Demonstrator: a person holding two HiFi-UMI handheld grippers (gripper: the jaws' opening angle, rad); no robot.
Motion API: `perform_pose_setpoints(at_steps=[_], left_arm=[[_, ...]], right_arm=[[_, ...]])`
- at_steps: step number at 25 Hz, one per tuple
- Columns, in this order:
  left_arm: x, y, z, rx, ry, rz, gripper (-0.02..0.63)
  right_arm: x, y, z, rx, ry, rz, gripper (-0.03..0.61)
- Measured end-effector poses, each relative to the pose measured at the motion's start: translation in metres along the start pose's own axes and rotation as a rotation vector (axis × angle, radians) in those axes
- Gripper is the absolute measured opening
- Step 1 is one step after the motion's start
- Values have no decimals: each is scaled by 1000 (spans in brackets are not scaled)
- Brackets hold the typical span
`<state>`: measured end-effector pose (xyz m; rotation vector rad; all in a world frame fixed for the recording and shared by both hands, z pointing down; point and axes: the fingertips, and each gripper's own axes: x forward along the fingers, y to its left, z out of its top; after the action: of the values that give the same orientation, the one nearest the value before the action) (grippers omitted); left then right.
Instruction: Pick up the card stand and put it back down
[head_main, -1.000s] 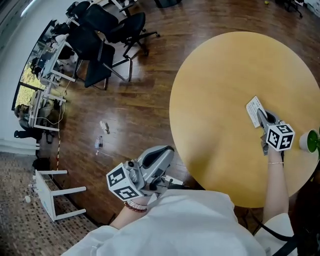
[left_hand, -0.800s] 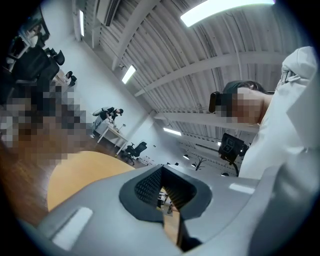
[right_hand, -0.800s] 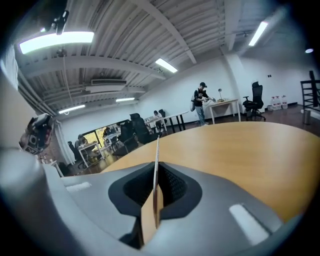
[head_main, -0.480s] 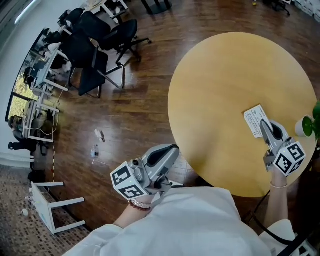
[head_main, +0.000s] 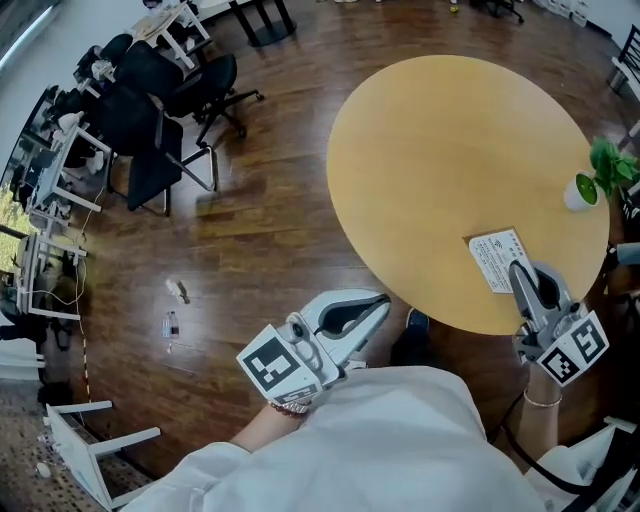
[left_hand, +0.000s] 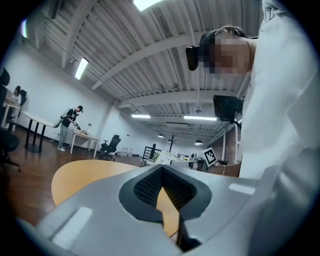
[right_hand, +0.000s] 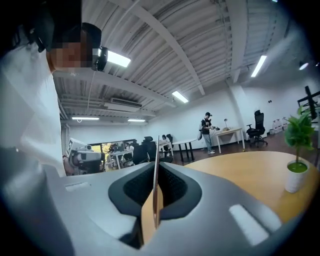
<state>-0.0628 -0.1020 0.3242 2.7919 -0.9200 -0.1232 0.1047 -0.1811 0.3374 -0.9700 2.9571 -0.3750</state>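
The right gripper (head_main: 517, 272) is clamped narrow on the card stand (head_main: 496, 259). In the right gripper view the stand (right_hand: 156, 172) sits edge-on between the pads, pinched from both sides. A second ago that stand was out over the middle-right of the round table (head_main: 430, 150). Now it hangs by the table's near rim, close to my operator's body, and the little potted plant (head_main: 592, 178) is well apart from it, further out on the table. The gripper points level and looks across the tabletop from above, so I judge the stand is lifted clear of the wood, though no view shows the gap beneath it outright.

The left gripper (head_main: 384, 300) has drifted toward the table's edge over the same second. Its jaws meet at the tips with nothing between them (it is only a bystander here). It sits over the dark floor, just off the rim.

For the task, I reckon the pick-up half is done and the grip has held through the carry. What remains is the set-down: bring the stand back over the table, lower it until its base sits flat, then let the jaws part. So near the rim, I would move it inward first, or it could tip off the edge.
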Motion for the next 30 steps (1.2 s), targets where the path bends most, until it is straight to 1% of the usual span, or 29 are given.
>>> perform_pose_setpoints(at_steps=[2,4,5,6,8,10,11,13,15,18,19,20,22,23,24,27,28,30], left_arm=[[-21,-9,-7,-19,8,-33,-15],[-42,-20,-22,-41,32,-77,-15],[-51,-28,-30,-38,46,-107,-15],[-58,-37,-37,-23,62,-138,-15],[-66,-56,-47,32,102,-194,-15],[-69,-72,-50,87,133,-243,-15],[-69,-81,-49,101,132,-267,-15],[-73,-97,-48,89,118,-303,-15],[-77,-108,-50,52,122,-311,-15],[-90,-119,-60,11,143,-282,-15],[-96,-124,-63,16,150,-270,-15],[-100,-130,-64,41,157,-263,-15],[-101,-138,-69,119,173,-266,-15],[-97,-143,-69,135,177,-273,-15],[-93,-148,-68,120,172,-285,-15],[-70,-171,-52,-6,110,-348,-15],[-62,-180,-47,-23,92,-368,-15],[-54,-194,-47,-7,90,-385,-15]], right_arm=[[-11,38,2,9,-52,-11,23],[-22,75,-5,39,-98,-40,23],[-30,91,-11,51,-110,-61,23],[-37,107,-16,56,-113,-82,23],[-50,131,-26,61,-102,-116,23],[-61,151,-31,71,-88,-136,23],[-67,160,-31,70,-81,-143,23],[-77,176,-30,53,-69,-157,23],[-86,186,-25,43,-80,-165,23],[-99,201,-22,42,-108,-166,23],[-105,209,-24,46,-116,-164,23],[-109,217,-26,51,-123,-161,23],[-114,227,-33,53,-120,-151,23],[-115,229,-37,44,-109,-145,23],[-118,231,-39,32,-96,-138,23],[-136,230,-34,0,-88,-139,23],[-144,229,-32,-4,-93,-144,23],[-155,229,-39,6,-88,-150,23]])
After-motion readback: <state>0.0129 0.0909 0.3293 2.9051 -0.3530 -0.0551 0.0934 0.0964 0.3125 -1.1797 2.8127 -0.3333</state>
